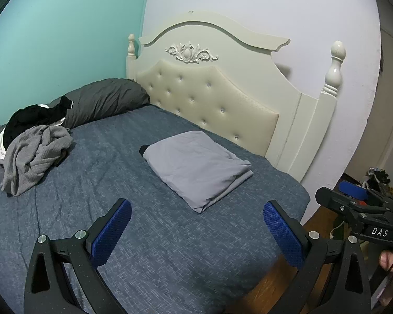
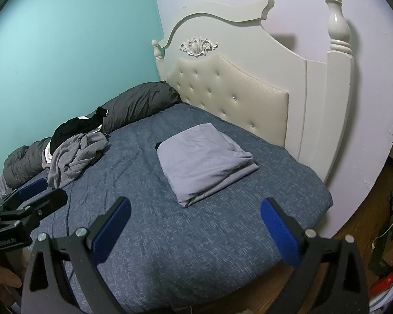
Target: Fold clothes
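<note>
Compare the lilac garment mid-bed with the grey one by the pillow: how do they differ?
The lilac garment is folded into a flat, neat rectangle; the grey garment lies crumpled in a heap. The lilac one lies alone on the bedspread; the grey one lies against black clothing and the dark pillow. The lilac looks smooth, the grey ribbed. Neither is held: both grippers are open, above the bed.

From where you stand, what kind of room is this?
Most likely a bedroom: a bed with a tufted headboard, a pillow by the wall, and clothes piled on it.
</note>
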Demonstrator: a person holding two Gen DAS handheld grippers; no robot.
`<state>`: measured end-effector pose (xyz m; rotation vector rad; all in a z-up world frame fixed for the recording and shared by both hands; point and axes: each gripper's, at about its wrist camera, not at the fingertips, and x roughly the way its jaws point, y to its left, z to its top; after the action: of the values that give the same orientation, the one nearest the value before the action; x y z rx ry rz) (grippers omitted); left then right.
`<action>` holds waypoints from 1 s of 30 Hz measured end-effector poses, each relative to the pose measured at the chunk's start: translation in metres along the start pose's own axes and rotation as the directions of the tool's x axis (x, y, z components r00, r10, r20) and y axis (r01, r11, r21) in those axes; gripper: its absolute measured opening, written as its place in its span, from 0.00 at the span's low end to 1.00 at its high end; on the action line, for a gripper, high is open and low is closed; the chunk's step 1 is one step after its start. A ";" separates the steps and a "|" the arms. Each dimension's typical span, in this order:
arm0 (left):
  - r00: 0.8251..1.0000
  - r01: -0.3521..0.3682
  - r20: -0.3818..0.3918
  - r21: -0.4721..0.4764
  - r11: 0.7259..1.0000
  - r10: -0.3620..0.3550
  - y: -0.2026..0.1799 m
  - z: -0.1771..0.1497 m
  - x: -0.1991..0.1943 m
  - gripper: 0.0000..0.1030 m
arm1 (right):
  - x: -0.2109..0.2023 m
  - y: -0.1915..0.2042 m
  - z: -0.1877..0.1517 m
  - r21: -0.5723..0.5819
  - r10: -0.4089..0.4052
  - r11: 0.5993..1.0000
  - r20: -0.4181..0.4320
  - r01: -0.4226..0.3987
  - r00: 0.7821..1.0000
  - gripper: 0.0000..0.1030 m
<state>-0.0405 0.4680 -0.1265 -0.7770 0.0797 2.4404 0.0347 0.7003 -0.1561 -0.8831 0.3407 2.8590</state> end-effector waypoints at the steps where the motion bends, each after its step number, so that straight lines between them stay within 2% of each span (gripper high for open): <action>1: 1.000 -0.006 0.001 0.003 1.000 0.006 0.000 0.000 0.000 0.99 | 0.001 0.000 0.000 0.000 0.000 1.000 0.000 0.000 1.000 0.97; 18: 0.999 -0.025 0.030 0.016 1.000 0.025 -0.001 0.001 -0.001 0.99 | 0.007 -0.002 -0.001 0.004 -0.001 1.000 -0.011 0.001 1.000 0.97; 30: 1.000 -0.027 0.005 0.011 1.000 0.027 0.001 -0.001 0.004 0.99 | 0.008 -0.002 -0.004 0.009 0.003 1.000 -0.016 -0.002 1.000 0.97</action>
<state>-0.0432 0.4694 -0.1297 -0.7699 0.1023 2.4654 0.0303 0.7019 -0.1643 -0.9050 0.3565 2.8518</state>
